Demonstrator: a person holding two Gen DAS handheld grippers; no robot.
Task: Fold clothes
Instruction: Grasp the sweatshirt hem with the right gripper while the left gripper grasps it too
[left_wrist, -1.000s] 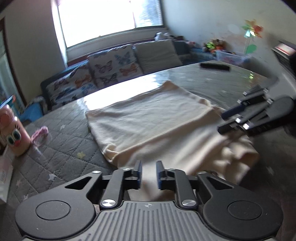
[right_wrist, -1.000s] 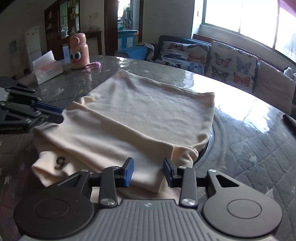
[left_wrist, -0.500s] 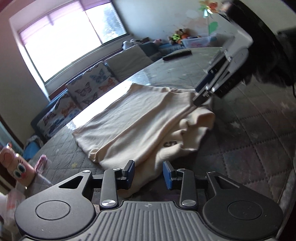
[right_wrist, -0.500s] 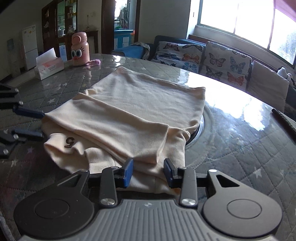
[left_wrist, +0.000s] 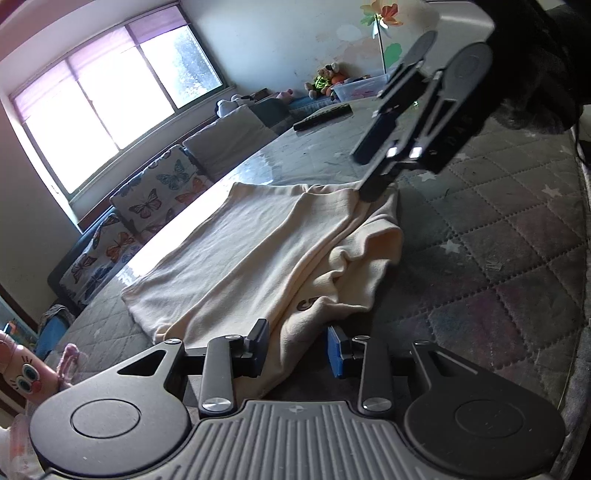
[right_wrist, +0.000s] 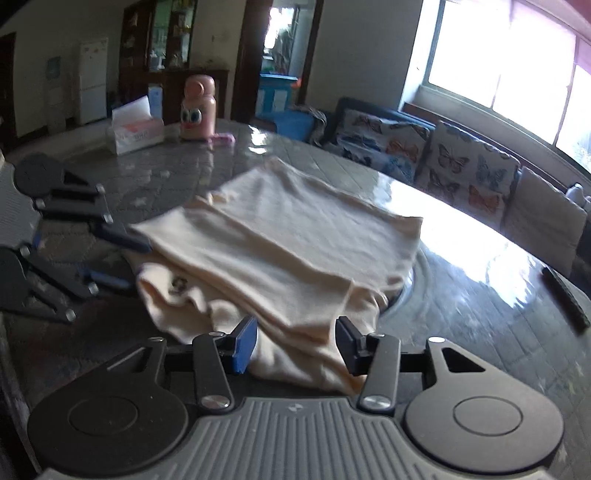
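Observation:
A cream garment (left_wrist: 266, 251) lies partly folded on the grey quilted table (left_wrist: 517, 240), with a small dark "5" mark near its bunched end. My left gripper (left_wrist: 297, 347) is open, its jaws either side of the garment's near edge. My right gripper (right_wrist: 295, 345) is open over the garment's (right_wrist: 295, 254) other bunched end. In the left wrist view the right gripper (left_wrist: 373, 173) hangs above the far corner of the cloth. In the right wrist view the left gripper (right_wrist: 118, 258) sits at the cloth's left edge.
A pink cartoon bottle (right_wrist: 197, 107) and a tissue box (right_wrist: 135, 129) stand at the table's far side. A dark remote (left_wrist: 321, 116) lies near the table edge. A sofa with butterfly cushions (right_wrist: 461, 166) runs under the window.
Both grippers opened wider. The left gripper tilted and moved in closer to the garment's bunched end. The right gripper rose and swung, and its view is blurred.

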